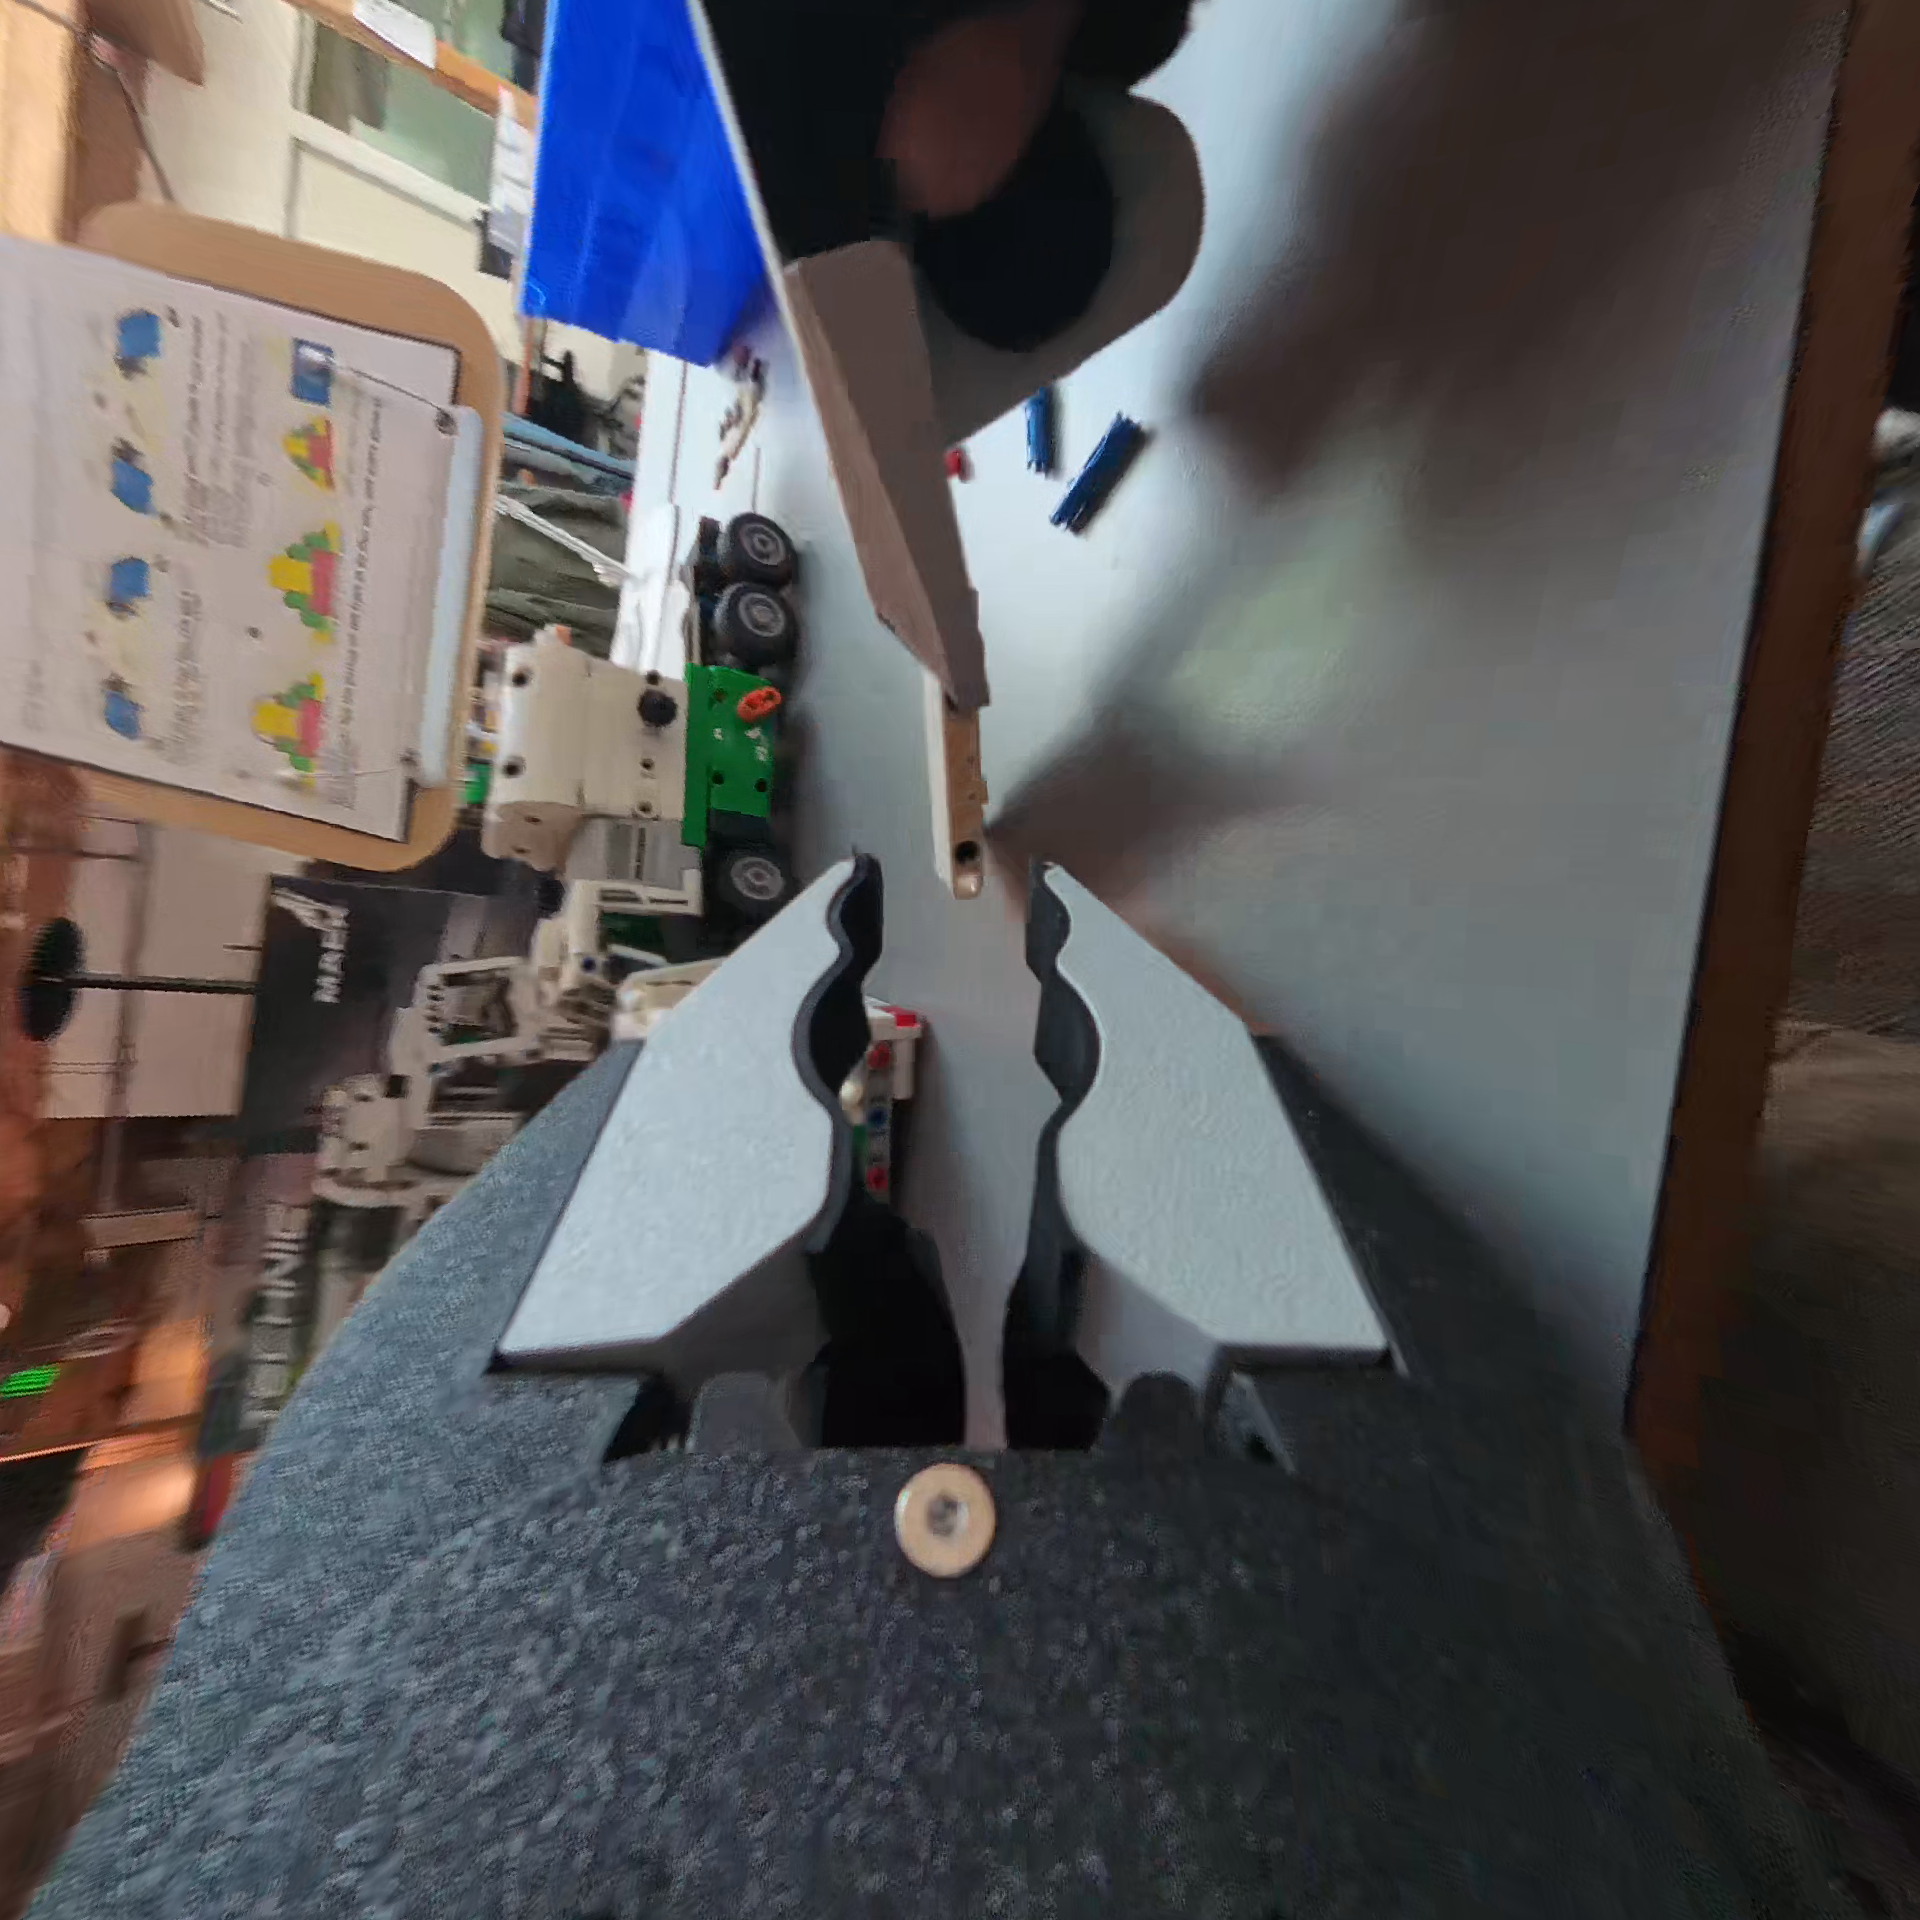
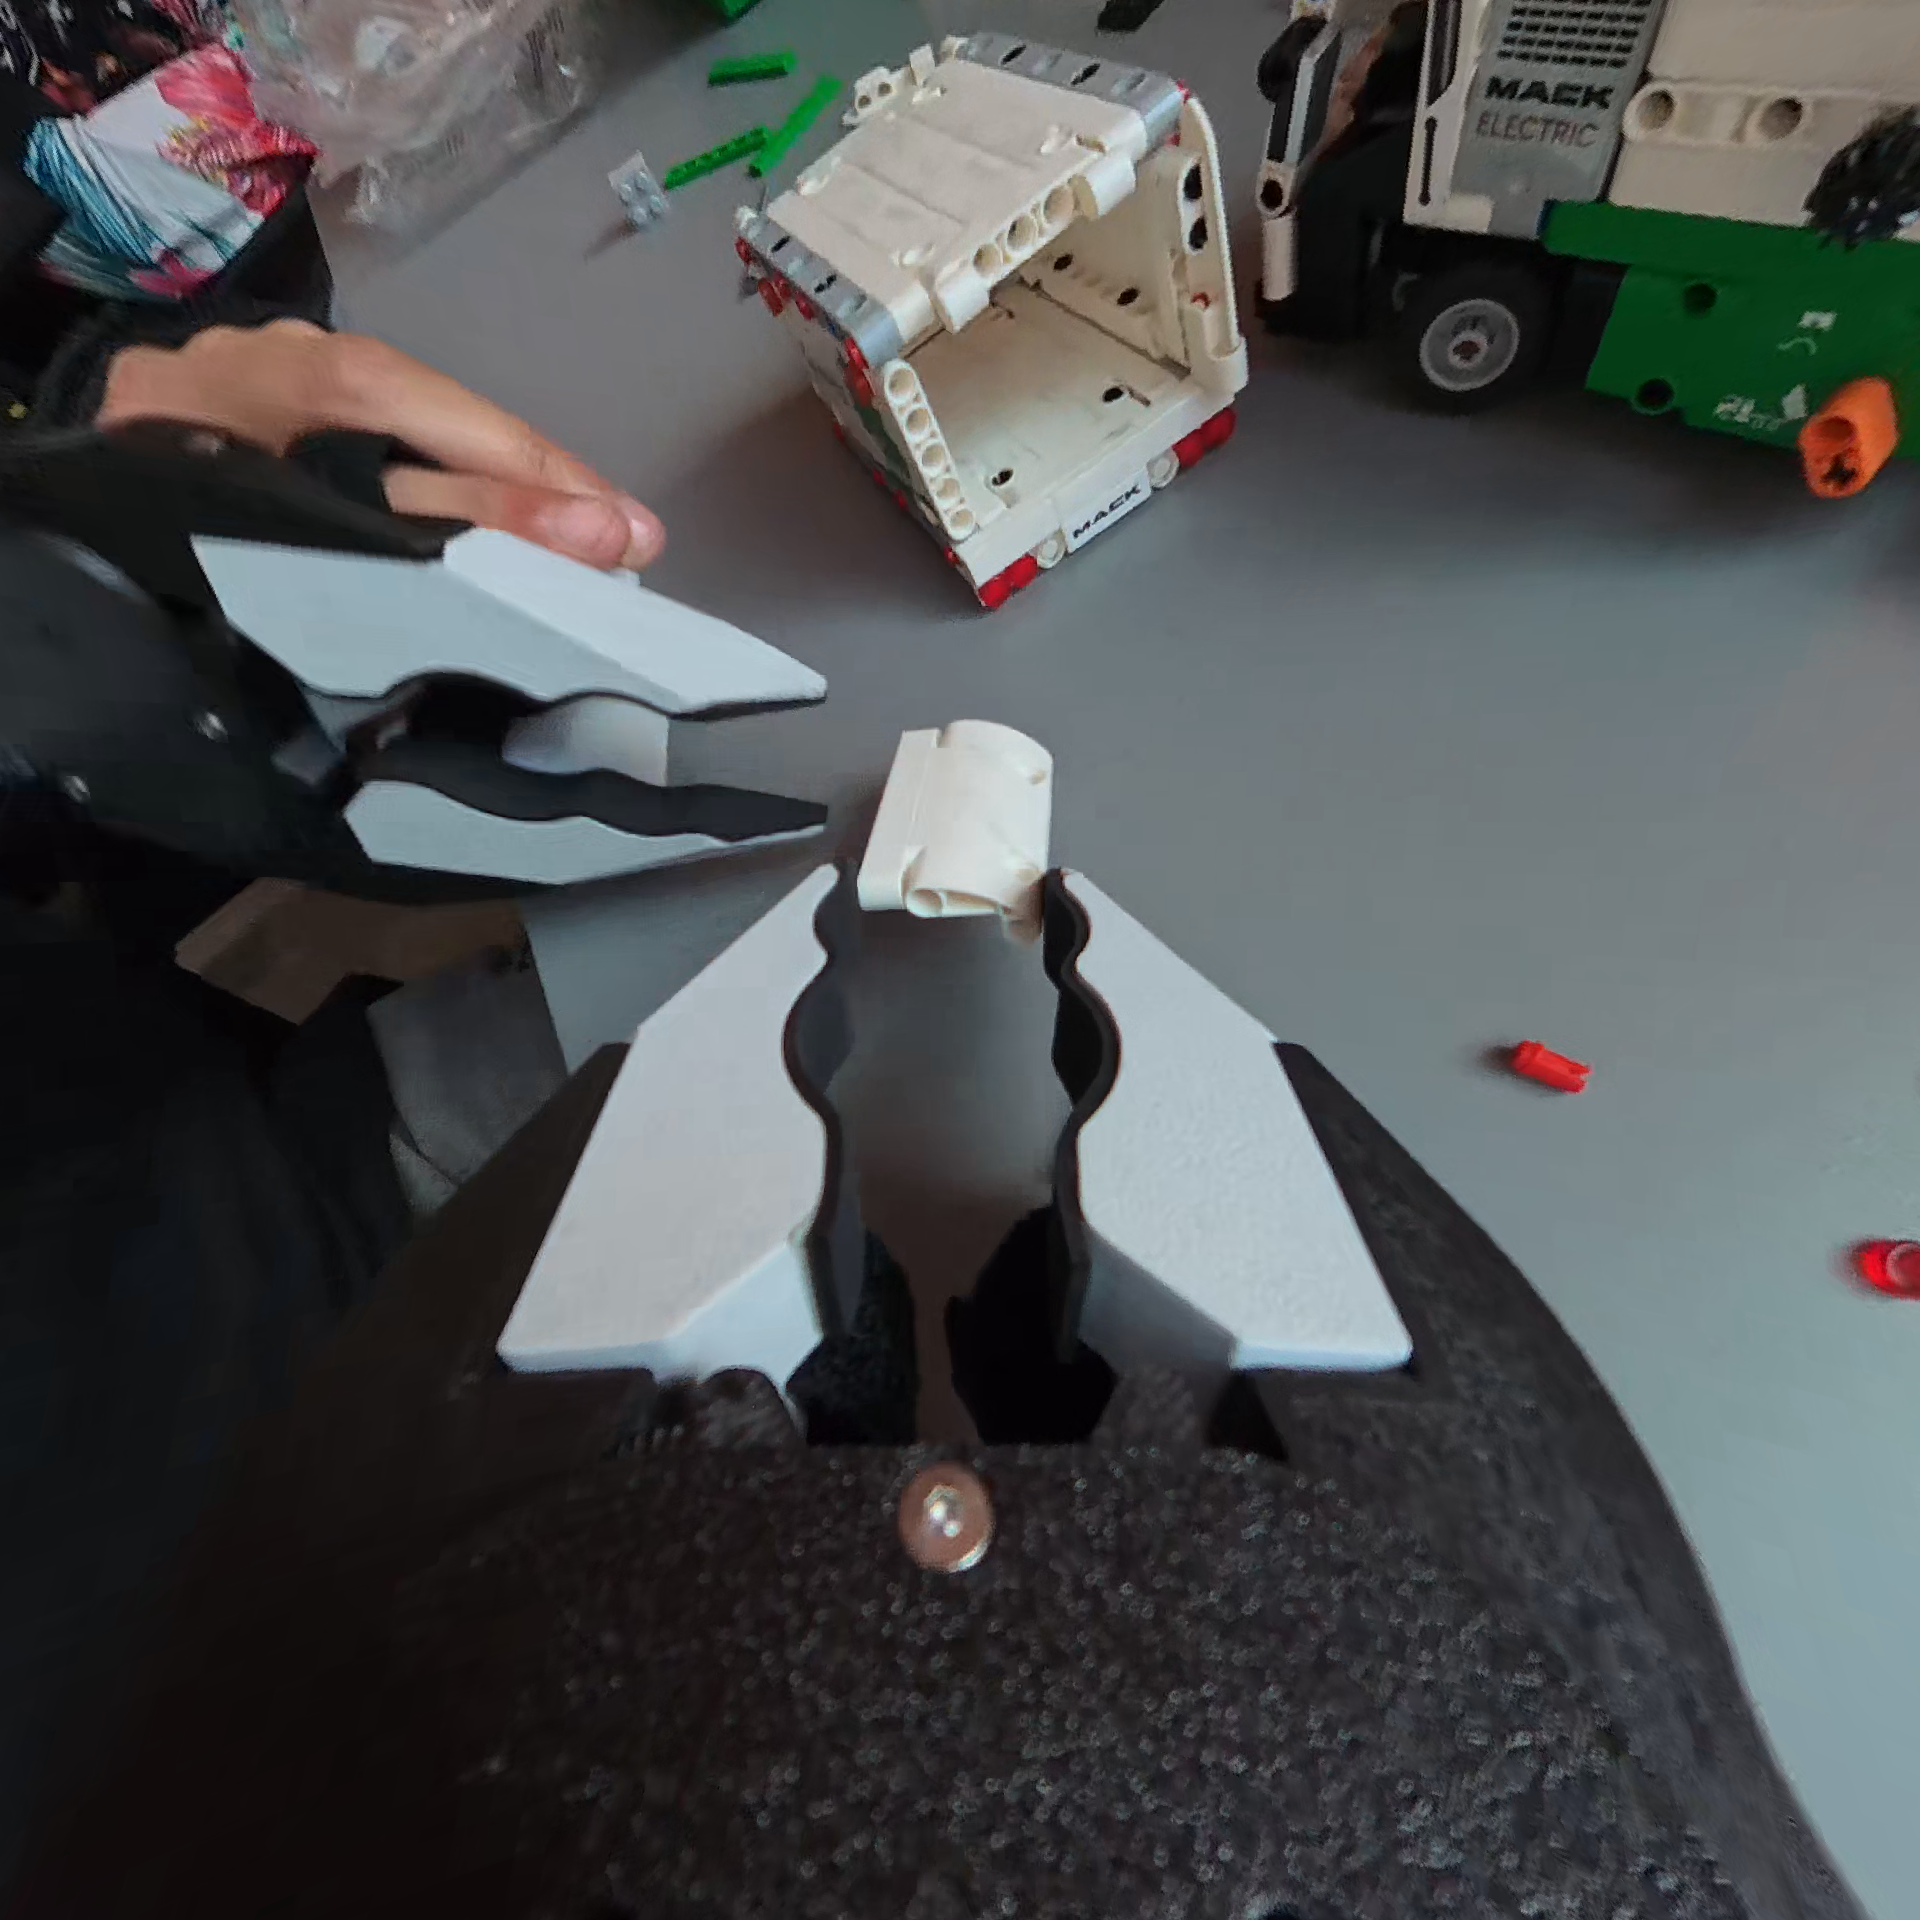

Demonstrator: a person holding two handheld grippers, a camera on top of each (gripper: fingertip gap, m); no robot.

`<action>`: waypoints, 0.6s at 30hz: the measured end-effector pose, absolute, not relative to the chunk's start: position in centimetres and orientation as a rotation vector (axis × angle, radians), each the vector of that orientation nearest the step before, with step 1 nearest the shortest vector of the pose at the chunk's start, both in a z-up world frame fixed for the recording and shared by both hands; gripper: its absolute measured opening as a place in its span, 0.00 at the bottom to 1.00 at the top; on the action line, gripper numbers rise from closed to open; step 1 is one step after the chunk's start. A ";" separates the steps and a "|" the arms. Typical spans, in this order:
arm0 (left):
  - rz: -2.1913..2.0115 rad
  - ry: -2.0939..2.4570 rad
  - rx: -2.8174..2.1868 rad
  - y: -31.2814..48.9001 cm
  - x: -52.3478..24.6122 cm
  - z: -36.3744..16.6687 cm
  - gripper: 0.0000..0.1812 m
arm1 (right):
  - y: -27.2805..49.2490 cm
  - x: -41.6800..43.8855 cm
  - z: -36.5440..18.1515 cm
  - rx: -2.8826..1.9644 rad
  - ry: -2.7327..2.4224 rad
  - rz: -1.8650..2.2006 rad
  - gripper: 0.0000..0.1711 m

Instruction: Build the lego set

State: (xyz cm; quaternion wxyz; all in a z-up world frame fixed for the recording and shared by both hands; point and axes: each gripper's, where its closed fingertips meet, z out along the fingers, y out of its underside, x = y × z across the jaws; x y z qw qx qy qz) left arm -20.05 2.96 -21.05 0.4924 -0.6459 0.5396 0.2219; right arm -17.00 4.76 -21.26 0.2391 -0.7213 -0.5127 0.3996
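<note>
Landmark is the white curved hard-plastic lego panel piece point(image 2: 961, 826) lying on the grey tabletop point(image 2: 1351, 790); everything is placed against it, left to right in the right wrist view. Left of the panel: the left gripper point(image 2: 826, 748), turned on its side, jaws parted with nothing between them, tips just beside the panel's left edge and apparently not touching; a bare hand point(image 2: 416, 457) rests on top of it. At the panel itself: the right gripper point(image 2: 945, 883) is released, jaws spread wide, tips flanking the near end; the right tip looks to touch the panel's corner, but nothing is clamped. Beyond the panel: the white box-shaped lego body with grey frame and red pins point(image 2: 997, 322), well apart. Right of that: the green and white lego truck with grey wheels point(image 2: 1621, 229). Right of the panel, apart: a small red lego pin point(image 2: 1548, 1067). In the left wrist view the panel point(image 1: 964, 800) shows edge-on ahead of the open left fingertips point(image 1: 862, 883). Handling judgement: panel is light, rigid, smooth and slippery, not fragile; the curved face will likely squirt out, so pinch across the flat side edges near the middle, or on the ribbed flat end.
</note>
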 end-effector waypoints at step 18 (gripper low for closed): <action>-0.685 0.718 -1.683 1.5 -24.1 -15.5 0.14 | 10.2 -16.8 -17.4 -1.776 -1.311 1.029 0.22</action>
